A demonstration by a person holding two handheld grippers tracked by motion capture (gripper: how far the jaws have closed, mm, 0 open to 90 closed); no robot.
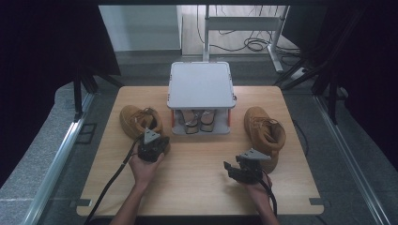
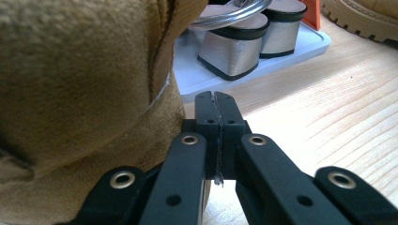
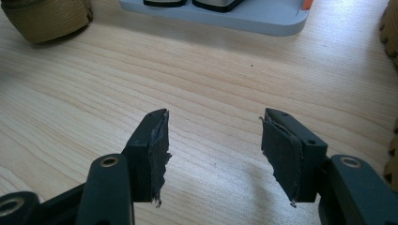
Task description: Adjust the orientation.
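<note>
Pale wood bench (image 1: pixel 197 187) lay bare in front. The left hand-held gripper (image 2: pixel 217 101), jaws pressed together, sat beside the left tan boot (image 1: pixel 136 120); the right hand-held gripper (image 3: pixel 213 140) stood spread near the right tan boot (image 1: pixel 265 133).

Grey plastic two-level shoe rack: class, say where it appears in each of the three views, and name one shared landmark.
High view: grey plastic shoe rack at centre, toward the back.
Left gripper view: its base, upper right.
Right gripper view: its base along the top edge.
Shared landmark: silver-heeled sandals on its lower level.
</note>
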